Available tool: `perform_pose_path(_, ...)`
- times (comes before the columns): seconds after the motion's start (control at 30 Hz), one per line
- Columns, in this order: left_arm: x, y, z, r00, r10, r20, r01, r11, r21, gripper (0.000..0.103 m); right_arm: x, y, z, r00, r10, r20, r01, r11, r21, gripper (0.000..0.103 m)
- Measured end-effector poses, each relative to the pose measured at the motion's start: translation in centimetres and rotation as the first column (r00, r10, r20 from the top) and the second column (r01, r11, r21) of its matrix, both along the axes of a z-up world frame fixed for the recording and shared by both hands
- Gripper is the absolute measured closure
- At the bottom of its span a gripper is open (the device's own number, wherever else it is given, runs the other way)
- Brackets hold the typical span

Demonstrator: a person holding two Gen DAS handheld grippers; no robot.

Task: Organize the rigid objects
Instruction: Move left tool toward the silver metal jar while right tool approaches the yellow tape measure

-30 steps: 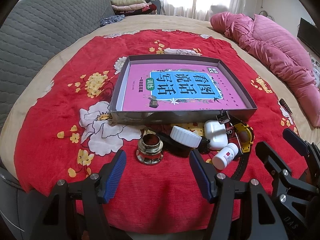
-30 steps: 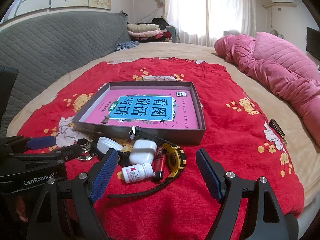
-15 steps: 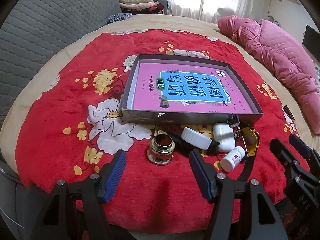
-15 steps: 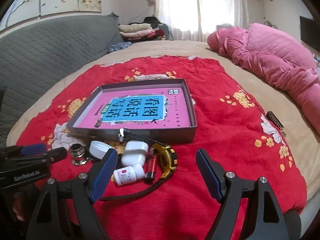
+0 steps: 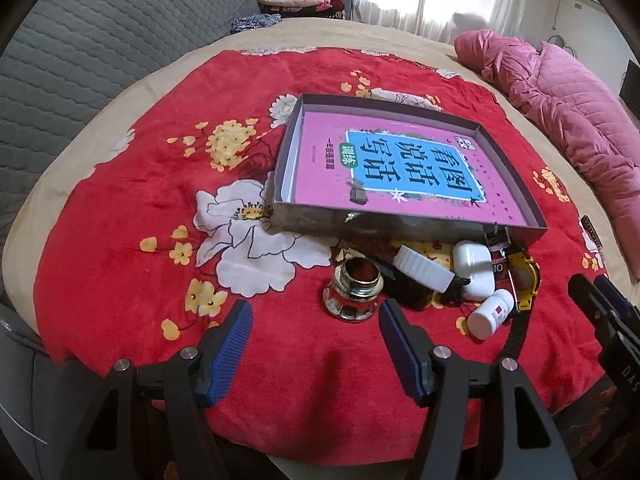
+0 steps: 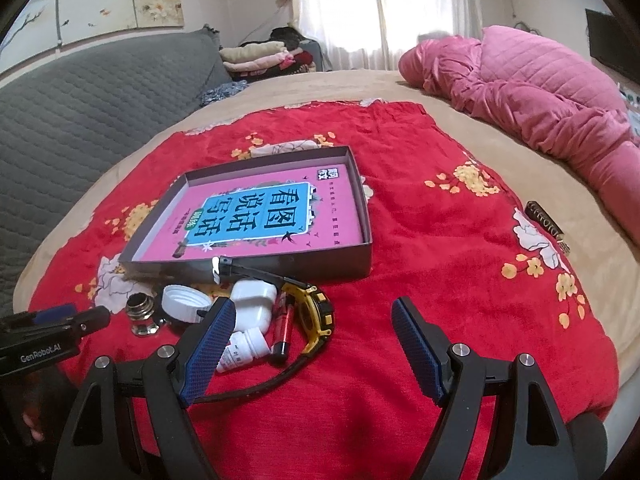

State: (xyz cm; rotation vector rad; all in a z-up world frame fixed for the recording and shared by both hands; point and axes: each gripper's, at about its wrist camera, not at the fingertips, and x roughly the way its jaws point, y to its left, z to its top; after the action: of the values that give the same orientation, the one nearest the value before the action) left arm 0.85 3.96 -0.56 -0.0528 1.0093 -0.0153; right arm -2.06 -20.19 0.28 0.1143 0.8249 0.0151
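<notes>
A grey shallow box (image 5: 304, 222) (image 6: 352, 268) with a pink book inside lies on the red floral blanket. Before its near wall sits a cluster: a small glass jar (image 5: 354, 290) (image 6: 141, 312), a white lid (image 5: 422, 268) (image 6: 185, 303), a white case (image 5: 472, 268) (image 6: 253, 305), a white pill bottle (image 5: 490, 314) (image 6: 244, 349), a red lighter (image 6: 282, 334) and a yellow-black watch (image 5: 524, 280) (image 6: 314, 312). My left gripper (image 5: 316, 320) stands open just short of the jar. My right gripper (image 6: 312, 318) is open over the watch and bottle, holding nothing.
A pink quilted duvet (image 5: 568, 108) (image 6: 532, 92) lies on the bed's right side. A small dark packet (image 6: 545, 225) rests by the blanket's right edge. Folded clothes (image 6: 260, 56) are stacked at the far end, beside a grey quilted headboard (image 5: 80, 48).
Both grippers shifted leftward and slightly back from the cluster, so the box and items drifted right in the left wrist view. Both stayed open. No object moved.
</notes>
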Motion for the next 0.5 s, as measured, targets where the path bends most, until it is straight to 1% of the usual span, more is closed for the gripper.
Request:
perform_pose_path(0.23, 0.1, -0.6, -0.8, 0.999, -0.028, -0.018, 0.028, 1.0, -0.001, 0.038, 0.2, -0.1, -0.3, 1.0, -0.002, -0.013, 0.002, 1.0, 0.007, 0.022)
perform_pose_path(0.5, 0.5, -0.7, -1.8, 0.998, -0.037, -0.05, 0.036, 0.999, -0.009, 0.038, 0.9, -0.7, -1.6, 0.997, -0.012, -0.079, 0.015, 0.999, 0.04, 0.022)
